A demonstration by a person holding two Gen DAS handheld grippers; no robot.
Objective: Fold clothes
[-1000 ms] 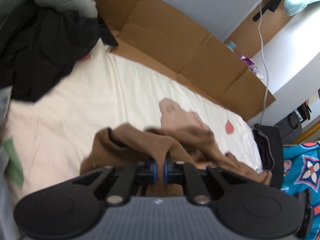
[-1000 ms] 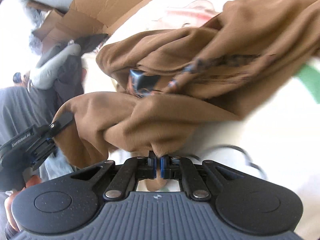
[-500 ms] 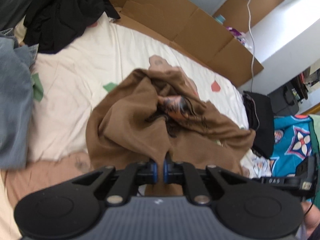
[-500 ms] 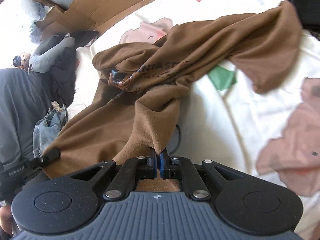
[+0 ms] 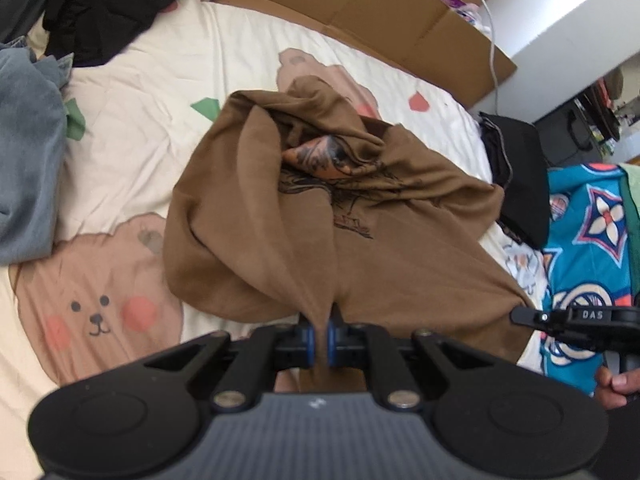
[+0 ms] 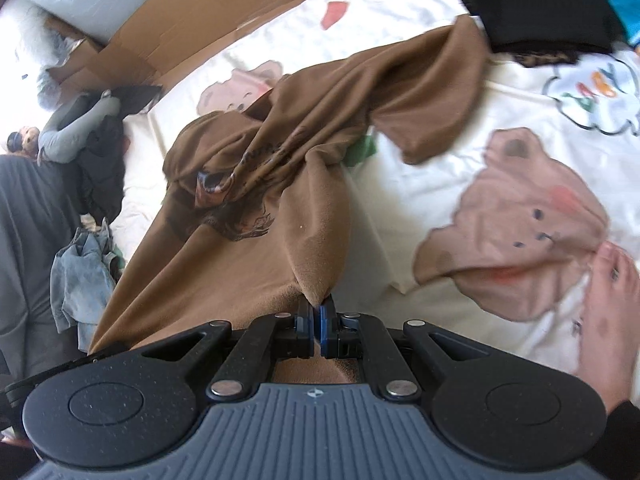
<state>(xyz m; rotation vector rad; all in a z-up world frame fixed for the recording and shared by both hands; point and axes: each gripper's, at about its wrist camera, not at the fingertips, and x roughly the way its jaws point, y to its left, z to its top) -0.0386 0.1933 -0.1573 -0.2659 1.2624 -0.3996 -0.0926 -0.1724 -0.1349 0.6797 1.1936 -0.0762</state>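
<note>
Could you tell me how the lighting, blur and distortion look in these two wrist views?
Left wrist view: even daylight, brown shirt sharp, cardboard edges bowed by the fisheye. Right wrist view: upper left corner blown out, the shirt's far sleeve and the bare foot motion-blurred, bedsheet bright.

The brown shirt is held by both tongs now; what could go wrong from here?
1. The brown shirt is bunched and twisted, with its print folded inward; laying it down like this would likely trap creases.
2. The left tongs and right tongs each pinch only a small tuck, which may slip if pulled.
3. A bare foot lies close on the bedsheet; the shirt could land on it.
</note>
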